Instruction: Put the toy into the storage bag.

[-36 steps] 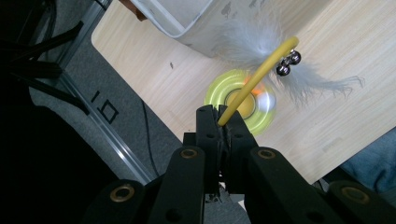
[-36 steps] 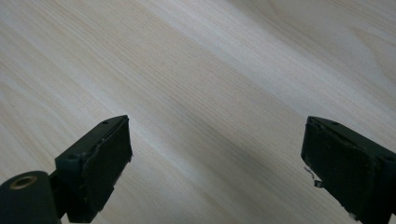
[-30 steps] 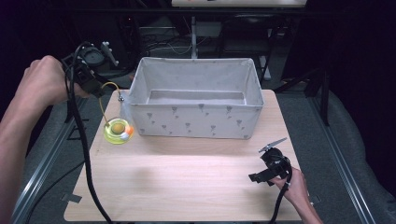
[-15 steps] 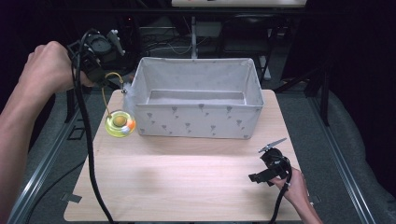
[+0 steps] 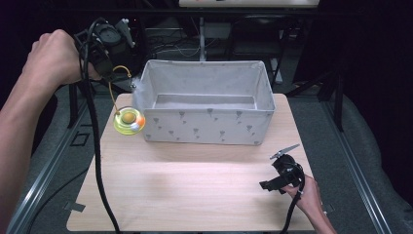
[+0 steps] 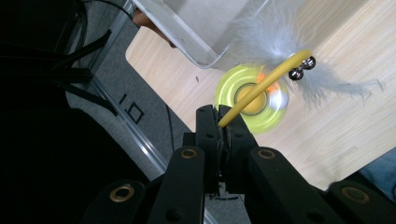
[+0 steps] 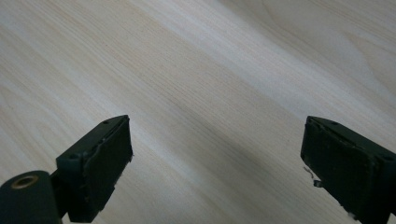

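Item in my left grip: cat toy (image 5: 128,118), one piece. Round yellow-green disc base with an orange ball at its centre; a thin yellow wire stalk (image 6: 261,88) arcs up from it, ending in two small silver bells (image 6: 302,68) and a grey-white feather tuft (image 6: 280,42). It hangs by the stalk above the table's left edge, just beside the fabric bin's front-left corner.

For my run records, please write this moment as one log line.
left claw: shut on cat toy wand | toy disc: beside fabric bin | right claw: open

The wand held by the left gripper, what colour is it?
Yellow wand, best in the left gripper view.
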Action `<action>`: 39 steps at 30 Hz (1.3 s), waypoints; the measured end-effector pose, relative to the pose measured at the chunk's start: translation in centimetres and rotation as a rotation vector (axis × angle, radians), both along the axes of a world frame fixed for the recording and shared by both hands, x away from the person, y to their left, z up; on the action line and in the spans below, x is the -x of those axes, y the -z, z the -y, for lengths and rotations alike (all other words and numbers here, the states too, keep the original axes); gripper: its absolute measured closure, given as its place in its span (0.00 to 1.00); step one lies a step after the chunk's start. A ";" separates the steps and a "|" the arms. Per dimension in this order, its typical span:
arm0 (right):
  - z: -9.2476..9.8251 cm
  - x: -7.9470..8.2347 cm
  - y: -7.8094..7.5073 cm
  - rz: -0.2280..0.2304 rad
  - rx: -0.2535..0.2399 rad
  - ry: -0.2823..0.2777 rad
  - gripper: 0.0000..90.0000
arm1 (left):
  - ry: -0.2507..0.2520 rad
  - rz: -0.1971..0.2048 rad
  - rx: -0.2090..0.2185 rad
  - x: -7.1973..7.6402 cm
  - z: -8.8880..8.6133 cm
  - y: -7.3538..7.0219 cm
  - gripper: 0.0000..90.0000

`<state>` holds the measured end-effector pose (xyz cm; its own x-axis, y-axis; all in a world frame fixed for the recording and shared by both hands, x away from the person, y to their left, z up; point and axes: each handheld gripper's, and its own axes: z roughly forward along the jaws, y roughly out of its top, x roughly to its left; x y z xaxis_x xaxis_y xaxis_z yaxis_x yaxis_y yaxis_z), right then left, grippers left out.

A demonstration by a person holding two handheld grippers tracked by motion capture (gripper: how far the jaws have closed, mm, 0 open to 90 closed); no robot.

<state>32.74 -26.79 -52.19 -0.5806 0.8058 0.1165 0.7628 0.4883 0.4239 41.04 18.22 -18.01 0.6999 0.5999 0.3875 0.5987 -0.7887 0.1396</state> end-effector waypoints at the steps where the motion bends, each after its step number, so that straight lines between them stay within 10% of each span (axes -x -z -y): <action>1: 0.0 0.0 0.0 0.001 -0.002 0.001 0.09 | 0.000 0.000 -0.002 -0.1 0.0 -0.1 0.98; 39: 0.2 -0.1 0.1 -0.016 0.005 -0.004 0.09 | -0.041 0.025 -0.041 -3.7 2.3 -4.6 0.98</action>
<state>32.85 -26.99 -52.32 -0.5819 0.8042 0.1215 0.7675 0.4935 0.4092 44.79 15.94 -13.43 0.6651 0.6108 0.4296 0.6271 -0.7692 0.1226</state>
